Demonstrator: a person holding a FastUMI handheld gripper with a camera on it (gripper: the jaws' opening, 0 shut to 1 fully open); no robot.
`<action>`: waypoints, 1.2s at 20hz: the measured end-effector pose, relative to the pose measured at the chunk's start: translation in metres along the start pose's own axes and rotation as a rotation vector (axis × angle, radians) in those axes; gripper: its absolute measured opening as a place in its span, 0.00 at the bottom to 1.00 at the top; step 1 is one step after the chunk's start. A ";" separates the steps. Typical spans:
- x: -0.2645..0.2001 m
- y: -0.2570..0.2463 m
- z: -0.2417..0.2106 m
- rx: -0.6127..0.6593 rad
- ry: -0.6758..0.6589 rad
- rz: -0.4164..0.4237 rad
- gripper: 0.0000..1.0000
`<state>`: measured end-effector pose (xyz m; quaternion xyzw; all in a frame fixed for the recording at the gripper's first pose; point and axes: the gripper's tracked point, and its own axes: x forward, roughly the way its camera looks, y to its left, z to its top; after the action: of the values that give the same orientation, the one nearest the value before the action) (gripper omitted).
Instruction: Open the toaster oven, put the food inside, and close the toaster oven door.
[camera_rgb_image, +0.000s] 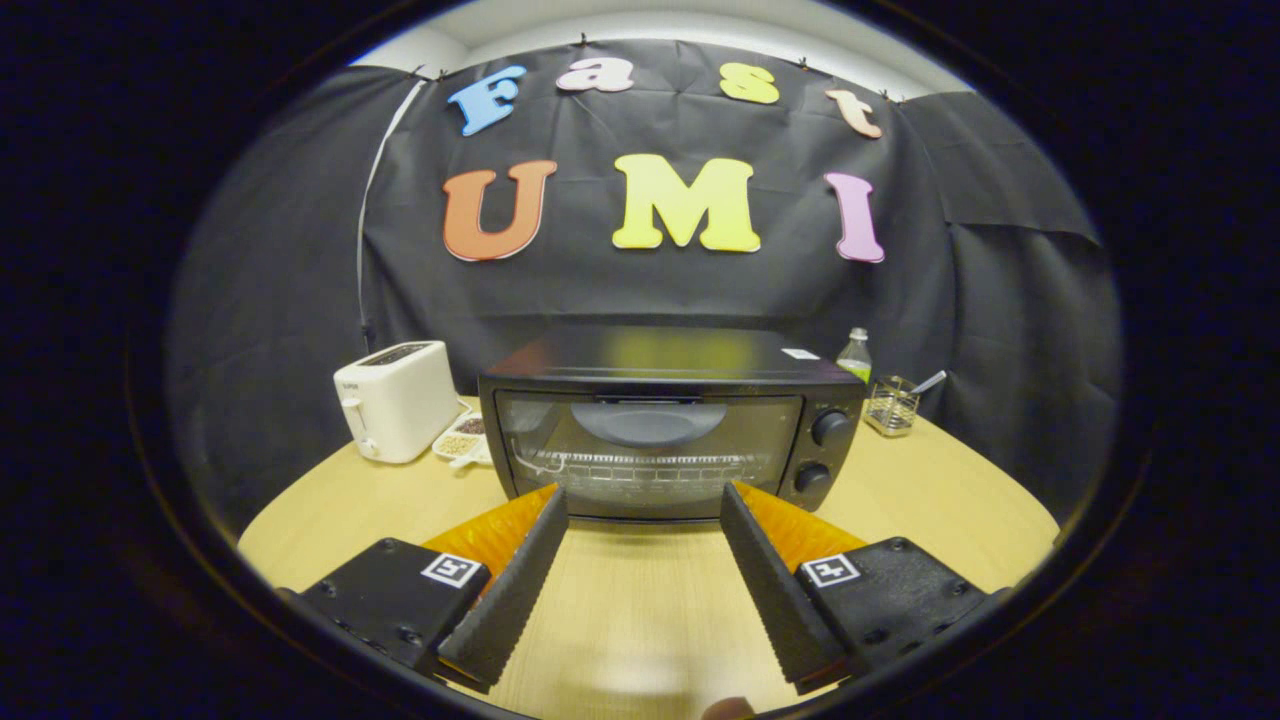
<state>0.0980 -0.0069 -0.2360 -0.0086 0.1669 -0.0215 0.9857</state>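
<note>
Standing on the light wooden table (930, 490), the black toaster oven (665, 425) faces the camera with its glass door (645, 455) closed. Through the glass a wire rack (630, 468) can be seen inside, and two round knobs (829, 428) sit one above the other on the panel beside the door. The oven is just beyond the tips of the gripper (645, 500), whose two fingers (520, 580) are spread wide apart with only bare table between them; they hold nothing and do not touch the oven. To the left of the oven stands a white toaster (397, 400), and between these two lies a small white dish (462, 440) that seems to hold grains or seeds, though it is too small to tell surely. On the other side, behind the oven's corner, a clear bottle (855, 355) stands, and near it a small wire holder (890, 405) with a utensil leaning in it. Behind all hangs the black cloth wall (1000, 300).
</note>
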 end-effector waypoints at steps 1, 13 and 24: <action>-0.010 -0.003 0.009 0.016 -0.014 0.002 1.00; -0.191 -0.058 0.166 0.072 -0.345 -0.069 1.00; -0.278 -0.100 0.223 0.029 -0.441 -0.102 1.00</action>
<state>-0.0944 -0.0922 0.0681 -0.0073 -0.0535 -0.0715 0.9960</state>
